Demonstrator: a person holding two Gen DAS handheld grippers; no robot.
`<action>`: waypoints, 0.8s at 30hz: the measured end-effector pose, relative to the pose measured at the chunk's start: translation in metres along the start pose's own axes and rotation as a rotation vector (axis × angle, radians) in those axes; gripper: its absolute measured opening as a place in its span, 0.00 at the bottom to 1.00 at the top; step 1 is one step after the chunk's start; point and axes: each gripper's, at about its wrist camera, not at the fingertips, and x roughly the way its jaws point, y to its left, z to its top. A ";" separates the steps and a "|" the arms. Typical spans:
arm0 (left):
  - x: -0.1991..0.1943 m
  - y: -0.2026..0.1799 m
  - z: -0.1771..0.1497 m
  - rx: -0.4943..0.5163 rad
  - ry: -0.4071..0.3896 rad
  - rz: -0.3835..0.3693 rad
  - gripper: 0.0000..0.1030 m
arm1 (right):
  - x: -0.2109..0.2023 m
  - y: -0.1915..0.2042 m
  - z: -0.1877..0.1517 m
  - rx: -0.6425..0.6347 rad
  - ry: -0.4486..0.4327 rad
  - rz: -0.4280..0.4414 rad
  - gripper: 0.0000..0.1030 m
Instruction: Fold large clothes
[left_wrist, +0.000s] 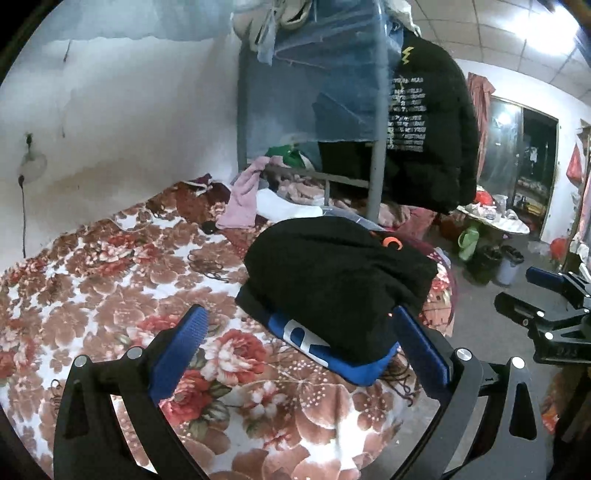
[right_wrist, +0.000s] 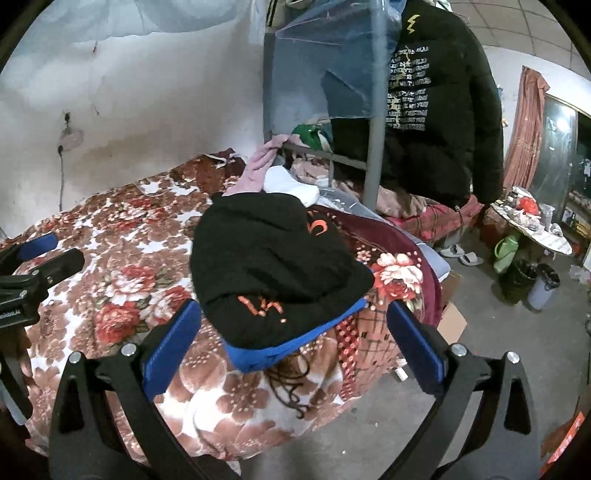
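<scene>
The left claw (left_wrist: 299, 354) was held low over the bed (left_wrist: 92, 280), pointing forward and a little downward along the floral blanket (left_wrist: 122, 258); its blue pads (left_wrist: 177, 354) stood wide apart, released, with nothing between them; the near edge of the stack lay just ahead, between the two fingers in the view. The right claw (right_wrist: 291, 347) was held level with it at the bed's near corner, likewise spread wide and empty, its right finger out over the floor (right_wrist: 498, 350); in the left wrist view it showed at the right edge, well clear of the clothes.

The folded black garment (right_wrist: 273, 266), with orange lettering on it, lay on top of a folded blue garment (right_wrist: 258, 358); the stack sat on the blanket near the bed's edge, touched by neither claw. A dark cord (right_wrist: 291, 391) lay on the blanket just before the stack.

Behind, a black jacket (right_wrist: 443, 110) with pale print hung from a bed frame post (right_wrist: 373, 147); pink cloth (left_wrist: 243, 195) and a white item (left_wrist: 288, 208) lay heaped at the far end of the bed.
</scene>
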 end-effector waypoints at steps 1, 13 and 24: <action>-0.005 -0.001 -0.001 0.002 -0.003 0.003 0.95 | -0.003 0.001 -0.001 -0.003 0.002 -0.006 0.96; -0.042 -0.021 -0.010 0.023 -0.035 0.014 0.95 | -0.028 0.016 -0.013 -0.036 -0.027 -0.009 0.96; -0.044 -0.032 -0.011 0.043 -0.031 0.070 0.95 | -0.027 0.007 -0.018 0.001 -0.001 0.014 0.96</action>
